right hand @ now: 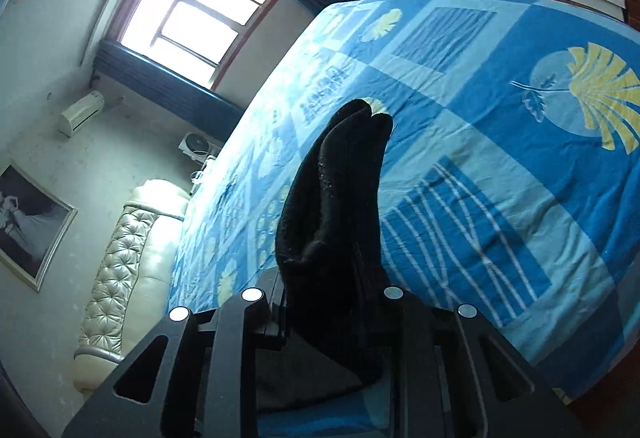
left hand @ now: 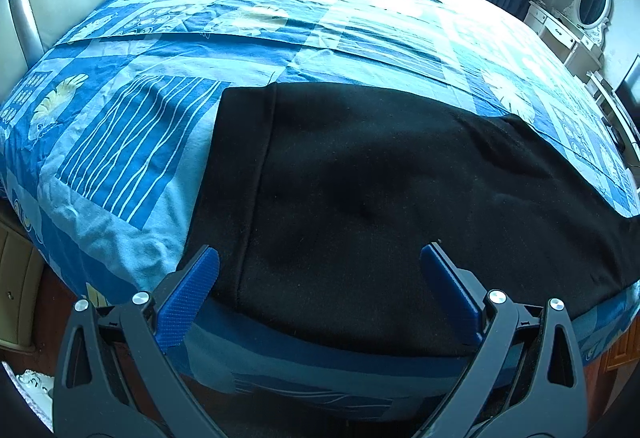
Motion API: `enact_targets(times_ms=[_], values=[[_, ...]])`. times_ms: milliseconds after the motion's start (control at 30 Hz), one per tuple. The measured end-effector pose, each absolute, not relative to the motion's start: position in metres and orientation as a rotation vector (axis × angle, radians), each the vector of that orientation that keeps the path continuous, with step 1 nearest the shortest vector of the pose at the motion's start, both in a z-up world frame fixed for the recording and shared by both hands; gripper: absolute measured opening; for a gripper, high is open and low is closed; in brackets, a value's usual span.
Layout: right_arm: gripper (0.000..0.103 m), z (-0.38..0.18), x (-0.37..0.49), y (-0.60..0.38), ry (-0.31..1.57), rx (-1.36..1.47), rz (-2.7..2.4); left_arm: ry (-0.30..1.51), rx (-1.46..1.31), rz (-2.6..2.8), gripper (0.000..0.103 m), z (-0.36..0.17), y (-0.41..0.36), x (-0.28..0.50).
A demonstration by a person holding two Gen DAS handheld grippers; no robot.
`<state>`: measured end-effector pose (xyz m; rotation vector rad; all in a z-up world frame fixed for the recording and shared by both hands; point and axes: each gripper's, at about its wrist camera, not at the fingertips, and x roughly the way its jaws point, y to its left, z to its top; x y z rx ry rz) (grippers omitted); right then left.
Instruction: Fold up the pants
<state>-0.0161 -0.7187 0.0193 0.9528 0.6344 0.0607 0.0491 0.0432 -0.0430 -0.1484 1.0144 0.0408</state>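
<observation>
We see the black pants [left hand: 360,198] spread flat on the blue patterned bedspread [left hand: 120,142], near its front edge. Our left gripper [left hand: 320,278] hovers spread above them; our right gripper [right hand: 324,278] pinches a bunched fold of them.

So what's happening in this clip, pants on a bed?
A person with two handheld grippers is folding black pants on a bed with a blue patterned bedspread. The right gripper is shut on a bunched end of the pants, lifted off the bedspread. The left gripper is open above the flat part near the bed's edge, gripping nothing.
</observation>
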Motion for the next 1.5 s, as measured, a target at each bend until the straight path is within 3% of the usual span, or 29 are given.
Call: enact_targets(times_ms=[167,333,733,1067,1267,1433,1500], values=[[0.024,0.061,0.014,-0.643,0.632,0.878,0.211,1.005,-0.130,0.010,0.101,-0.034,0.043,0.031],[0.024,0.063,0.043,-0.557,0.687,0.795,0.328,0.986,-0.099,-0.009,0.101,-0.028,0.042,0.020],[0.024,-0.018,0.082,-0.380,0.949,0.472,0.347,0.967,-0.174,-0.026,0.101,-0.017,0.043,0.020],[0.024,-0.060,0.072,-0.320,1.046,0.268,0.308,0.974,-0.197,-0.028,0.101,-0.018,0.044,0.021],[0.032,-0.064,0.063,-0.309,1.053,0.261,0.334,0.982,-0.201,-0.033,0.101,-0.019,0.043,0.022],[0.051,-0.063,0.056,-0.300,1.064,0.287,0.397,0.982,-0.198,-0.037,0.101,-0.018,0.041,0.022],[0.053,-0.064,0.053,-0.292,1.073,0.270,0.412,0.982,-0.196,-0.040,0.101,-0.018,0.039,0.021]])
